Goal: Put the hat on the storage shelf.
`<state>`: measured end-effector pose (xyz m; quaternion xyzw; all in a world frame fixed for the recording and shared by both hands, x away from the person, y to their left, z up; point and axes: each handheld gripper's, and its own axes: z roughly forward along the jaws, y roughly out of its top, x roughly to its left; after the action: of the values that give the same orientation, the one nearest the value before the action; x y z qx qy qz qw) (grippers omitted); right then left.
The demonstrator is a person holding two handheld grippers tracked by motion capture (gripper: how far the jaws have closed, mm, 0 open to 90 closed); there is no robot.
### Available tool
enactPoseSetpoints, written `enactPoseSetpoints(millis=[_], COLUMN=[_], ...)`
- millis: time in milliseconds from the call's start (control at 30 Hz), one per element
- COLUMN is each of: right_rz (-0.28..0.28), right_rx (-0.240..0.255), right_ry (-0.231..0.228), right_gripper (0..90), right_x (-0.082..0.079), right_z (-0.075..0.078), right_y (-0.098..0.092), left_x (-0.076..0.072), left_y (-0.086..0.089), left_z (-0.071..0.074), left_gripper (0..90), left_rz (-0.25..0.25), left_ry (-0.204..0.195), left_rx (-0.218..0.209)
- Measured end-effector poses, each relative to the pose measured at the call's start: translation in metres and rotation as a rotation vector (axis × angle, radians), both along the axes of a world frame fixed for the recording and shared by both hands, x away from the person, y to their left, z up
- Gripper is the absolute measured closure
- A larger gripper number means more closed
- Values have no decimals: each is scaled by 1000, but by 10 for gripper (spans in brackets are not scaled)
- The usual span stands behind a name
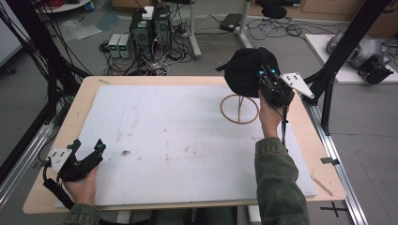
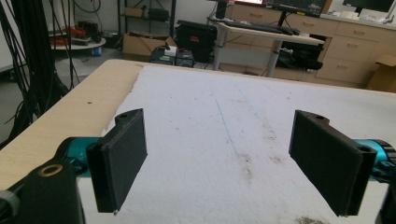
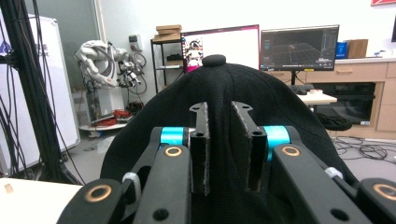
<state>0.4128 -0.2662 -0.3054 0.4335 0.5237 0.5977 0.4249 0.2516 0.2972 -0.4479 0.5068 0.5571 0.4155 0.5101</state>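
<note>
A black cap (image 1: 243,70) sits on top of a thin wooden stand with a ring base (image 1: 240,109) at the table's far right. My right gripper (image 1: 265,74) is up against the cap's right side. In the right gripper view a ridge of the cap (image 3: 224,79) runs up between the two jaws of the right gripper (image 3: 219,109), which stand a narrow gap apart, and the pads do not visibly press on it. At the near left corner my left gripper (image 1: 88,144) rests low over the mat; in its own view the left gripper (image 2: 219,116) is wide open with nothing between its jaws.
A white foam mat (image 1: 164,140) with a few dirty marks covers most of the wooden table (image 1: 80,103). Black frame posts (image 1: 347,51) rise beside the right edge. Computers and cables (image 1: 145,33) lie on the floor beyond the far edge.
</note>
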Motion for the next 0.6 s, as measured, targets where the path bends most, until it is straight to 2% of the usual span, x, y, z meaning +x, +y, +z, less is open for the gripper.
enactPoseSetpoints(millis=[33, 133, 233, 367, 467, 533, 600], right_rz=[-3, -18, -10, 2, 5, 10, 7], right_rx=[4, -10, -6, -28, -23, -22, -35], right_ry=[19, 40, 34, 29, 34, 38, 38], right_gripper=[701, 659, 605, 528, 423, 320, 240], right_x=[0, 1, -1, -2, -2, -2, -2], right_z=[-1, -1, 1, 2, 3, 3, 3], right_y=[-1, -3, -3, -3, -4, -4, -5], left_x=[0, 0, 0, 0, 0, -1, 0], left_y=[0, 0, 1, 0, 0, 0, 0], left_z=[0, 0, 0, 0, 0, 0, 0], left_gripper=[194, 194, 195, 195, 199, 199, 199], left_rz=[-1, -5, -4, -3, -7, -8, -8], left_ry=[2, 8, 7, 10, 6, 8, 8], left_rx=[-2, -13, -14, -14, -12, -13, -13])
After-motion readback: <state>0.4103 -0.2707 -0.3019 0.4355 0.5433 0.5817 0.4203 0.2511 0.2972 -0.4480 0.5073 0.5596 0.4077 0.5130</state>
